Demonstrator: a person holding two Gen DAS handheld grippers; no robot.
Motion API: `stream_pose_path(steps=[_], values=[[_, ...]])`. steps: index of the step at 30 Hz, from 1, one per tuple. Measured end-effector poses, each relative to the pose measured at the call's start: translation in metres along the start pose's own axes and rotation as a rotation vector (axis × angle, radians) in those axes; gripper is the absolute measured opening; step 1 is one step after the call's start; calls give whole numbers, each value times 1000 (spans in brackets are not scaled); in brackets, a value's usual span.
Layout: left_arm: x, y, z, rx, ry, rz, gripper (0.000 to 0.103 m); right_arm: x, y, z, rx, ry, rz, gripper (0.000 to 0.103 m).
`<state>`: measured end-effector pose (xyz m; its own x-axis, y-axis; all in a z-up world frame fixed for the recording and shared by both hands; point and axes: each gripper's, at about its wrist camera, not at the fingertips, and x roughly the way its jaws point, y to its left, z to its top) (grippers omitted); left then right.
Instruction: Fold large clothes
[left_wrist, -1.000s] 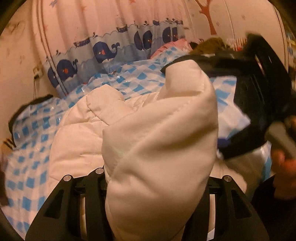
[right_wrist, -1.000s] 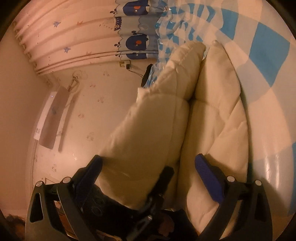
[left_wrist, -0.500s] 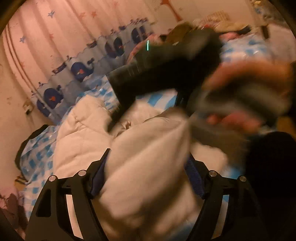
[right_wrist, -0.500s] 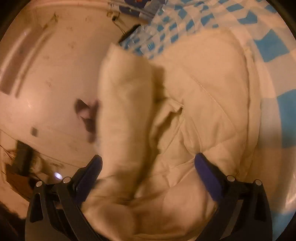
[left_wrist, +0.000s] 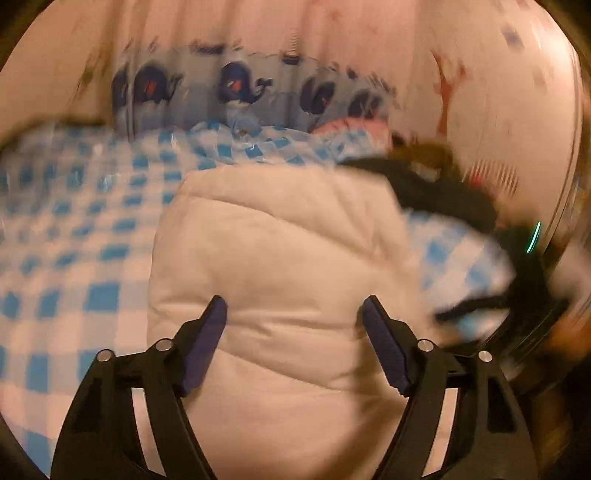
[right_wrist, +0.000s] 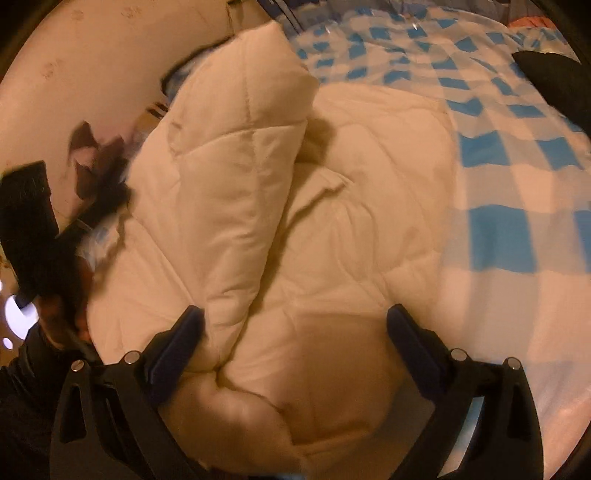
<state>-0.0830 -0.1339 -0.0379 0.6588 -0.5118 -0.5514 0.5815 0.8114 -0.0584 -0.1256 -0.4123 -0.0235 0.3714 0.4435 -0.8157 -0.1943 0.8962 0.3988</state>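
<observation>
A cream quilted puffer jacket (left_wrist: 288, 266) lies bundled on the blue-and-white checked bed cover (left_wrist: 85, 258). My left gripper (left_wrist: 293, 314) is open, its fingers spread on either side of the jacket's near end. In the right wrist view the jacket (right_wrist: 332, 221) lies in thick folds, with one padded part (right_wrist: 236, 177) standing up at the left. My right gripper (right_wrist: 295, 325) is open over the jacket. The right gripper's body shows blurred at the right of the left wrist view (left_wrist: 461, 206).
A curtain with a blue whale border (left_wrist: 240, 85) hangs behind the bed. A pink item (left_wrist: 354, 125) lies at the far edge. A wall (right_wrist: 92, 74) stands at the left of the right wrist view. A dark object (right_wrist: 557, 81) sits at the upper right.
Both grippers have let go of the jacket and opened. The jacket has dropped from being held up to lying on the bed. The left camera has swung to face the curtain.
</observation>
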Motion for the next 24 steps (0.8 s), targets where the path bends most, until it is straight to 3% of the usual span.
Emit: stream_pose_path(steps=[2, 5, 6, 8, 10, 11, 13, 16, 20, 21, 22, 24], values=[[2, -4, -3, -6, -7, -1, 72, -29, -1, 5, 37, -59, 8, 94], [8, -10, -1, 39, 13, 35, 72, -79, 25, 30, 10, -267, 201, 95], [9, -14, -1, 58, 19, 50, 72, -84, 37, 46, -7, -296, 286, 96], [13, -22, 0, 100, 36, 93, 72, -63, 49, 76, 16, -253, 399, 96], [14, -23, 4, 101, 47, 102, 72, -21, 44, 93, 60, -169, 339, 94], [16, -20, 7, 92, 57, 94, 72, 15, 30, 94, 94, -113, 235, 92], [28, -18, 12, 80, 106, 87, 72, 69, 1, 83, 151, -53, 225, 69], [40, -19, 14, 71, 136, 75, 75, 66, -14, 72, 223, -100, 192, 48], [40, -21, 14, 81, 140, 62, 77, 54, -23, 70, 246, -101, 186, 46], [39, -19, 13, 74, 137, 55, 77, 54, -21, 83, 224, -110, 151, 49], [39, -18, 13, 68, 135, 51, 77, 45, -14, 79, 192, -119, 112, 59], [39, -17, 13, 60, 134, 40, 77, 34, 8, 73, 87, -120, -3, 65]])
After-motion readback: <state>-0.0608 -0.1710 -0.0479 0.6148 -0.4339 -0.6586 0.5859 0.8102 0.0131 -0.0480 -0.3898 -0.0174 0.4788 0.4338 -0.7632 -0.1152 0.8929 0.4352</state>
